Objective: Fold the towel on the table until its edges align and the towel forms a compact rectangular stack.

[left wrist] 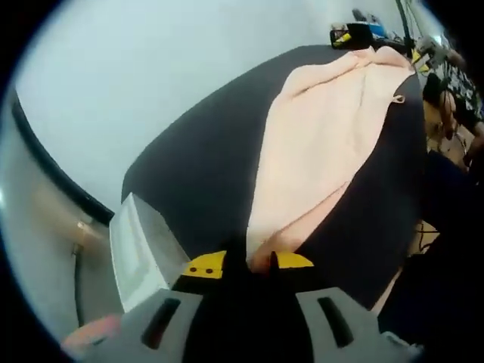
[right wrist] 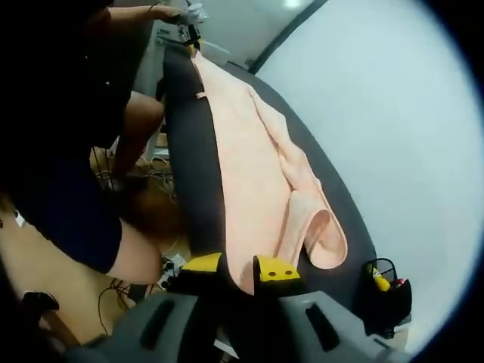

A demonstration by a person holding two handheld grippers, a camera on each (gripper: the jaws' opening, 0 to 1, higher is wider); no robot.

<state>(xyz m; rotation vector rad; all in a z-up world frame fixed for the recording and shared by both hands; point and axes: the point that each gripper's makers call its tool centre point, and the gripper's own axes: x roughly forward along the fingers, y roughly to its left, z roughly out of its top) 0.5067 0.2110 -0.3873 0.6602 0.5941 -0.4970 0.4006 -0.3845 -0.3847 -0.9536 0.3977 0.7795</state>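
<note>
Peach terry towel (left wrist: 325,144), spread lengthwise on dark surface (left wrist: 204,174). Left tool (left wrist: 248,265) and right tool (right wrist: 240,271) each clamped on a near corner. Advice: lift together, keep taut, lay onto far edge squarely.

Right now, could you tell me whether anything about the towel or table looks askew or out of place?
The peach towel lies long across the dark table, each end pinched in a gripper. Its far side is rumpled, and one corner has curled over into a loose flap, so the edges don't line up. Nothing looks spilled or damaged.
</note>
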